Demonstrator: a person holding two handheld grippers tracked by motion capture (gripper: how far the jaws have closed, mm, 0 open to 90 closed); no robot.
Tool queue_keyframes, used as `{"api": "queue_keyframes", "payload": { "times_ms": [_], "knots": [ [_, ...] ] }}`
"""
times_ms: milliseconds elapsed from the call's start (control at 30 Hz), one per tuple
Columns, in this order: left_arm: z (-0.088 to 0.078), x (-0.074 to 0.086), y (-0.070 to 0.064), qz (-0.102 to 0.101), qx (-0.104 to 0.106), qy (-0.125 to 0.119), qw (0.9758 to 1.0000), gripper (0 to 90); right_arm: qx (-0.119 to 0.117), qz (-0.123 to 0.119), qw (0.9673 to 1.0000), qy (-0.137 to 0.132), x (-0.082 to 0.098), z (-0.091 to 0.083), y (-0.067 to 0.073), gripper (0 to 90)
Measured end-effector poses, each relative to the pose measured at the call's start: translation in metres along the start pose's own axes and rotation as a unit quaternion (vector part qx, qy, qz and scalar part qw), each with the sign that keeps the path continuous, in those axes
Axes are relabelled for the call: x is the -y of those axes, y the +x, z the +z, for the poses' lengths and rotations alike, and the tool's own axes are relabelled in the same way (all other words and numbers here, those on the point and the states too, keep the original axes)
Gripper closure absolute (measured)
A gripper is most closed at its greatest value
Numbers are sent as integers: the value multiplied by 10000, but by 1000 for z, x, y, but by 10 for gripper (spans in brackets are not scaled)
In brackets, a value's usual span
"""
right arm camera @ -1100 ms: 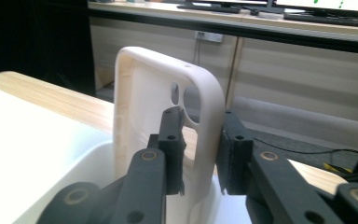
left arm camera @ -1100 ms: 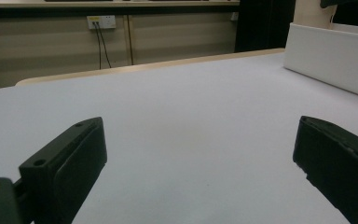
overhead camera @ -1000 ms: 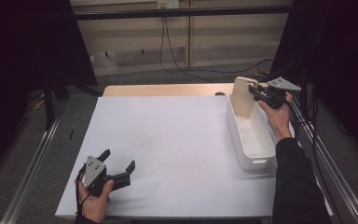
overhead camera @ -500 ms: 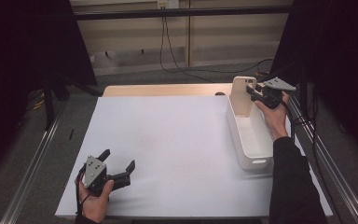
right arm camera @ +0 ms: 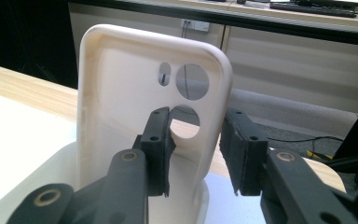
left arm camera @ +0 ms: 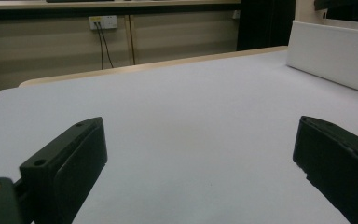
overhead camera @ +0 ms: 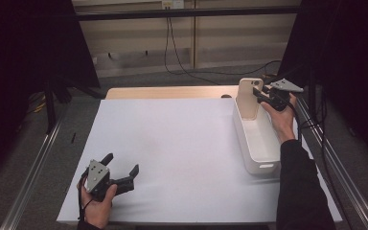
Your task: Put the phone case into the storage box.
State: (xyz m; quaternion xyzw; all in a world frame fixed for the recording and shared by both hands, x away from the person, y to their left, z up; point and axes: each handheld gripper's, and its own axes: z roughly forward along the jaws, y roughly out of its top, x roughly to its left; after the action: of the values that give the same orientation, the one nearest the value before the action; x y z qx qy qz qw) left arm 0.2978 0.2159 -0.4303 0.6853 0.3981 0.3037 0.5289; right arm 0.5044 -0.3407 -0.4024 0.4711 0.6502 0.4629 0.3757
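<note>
A cream phone case (overhead camera: 247, 98) stands upright at the far end of the white bin (overhead camera: 258, 143), its inner side with the camera holes (right arm camera: 121, 84) facing my right gripper. My right gripper (overhead camera: 259, 96) straddles the case's side wall, one jaw inside and one outside. Its jaws have just been opening, and a gap shows between the inner pad and the wall in the right gripper view (right arm camera: 196, 119). My left gripper (overhead camera: 121, 163) rests near the table's front left corner, open wide (left arm camera: 198, 126) with nothing between its jaws.
A white sheet (overhead camera: 172, 143) covers the table, with a wooden strip (overhead camera: 172, 92) along its far edge. The bin's long wall (left arm camera: 331, 51) lies along the right side. Metal rails (overhead camera: 33, 167) flank the table, and cables trail on the floor behind.
The right gripper's jaws have parted slightly around the case's edge, and the hand has shifted a little. The left hand and gripper have stayed put.
</note>
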Motion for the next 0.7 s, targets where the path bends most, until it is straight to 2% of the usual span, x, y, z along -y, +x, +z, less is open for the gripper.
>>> {"api": "queue_keyframes", "payload": {
  "times_ms": [100,500,700],
  "knots": [
    [0,0,0,-8,8,5,10000,29,-17,68,10000,3,1,0,-1,624],
    [0,0,0,14,4,19,10000,29,26,71,10000,59,2,0,-2,614],
    [0,0,0,31,12,19,10000,29,-72,4,10000,28,1,0,-1,735]
  ]
}}
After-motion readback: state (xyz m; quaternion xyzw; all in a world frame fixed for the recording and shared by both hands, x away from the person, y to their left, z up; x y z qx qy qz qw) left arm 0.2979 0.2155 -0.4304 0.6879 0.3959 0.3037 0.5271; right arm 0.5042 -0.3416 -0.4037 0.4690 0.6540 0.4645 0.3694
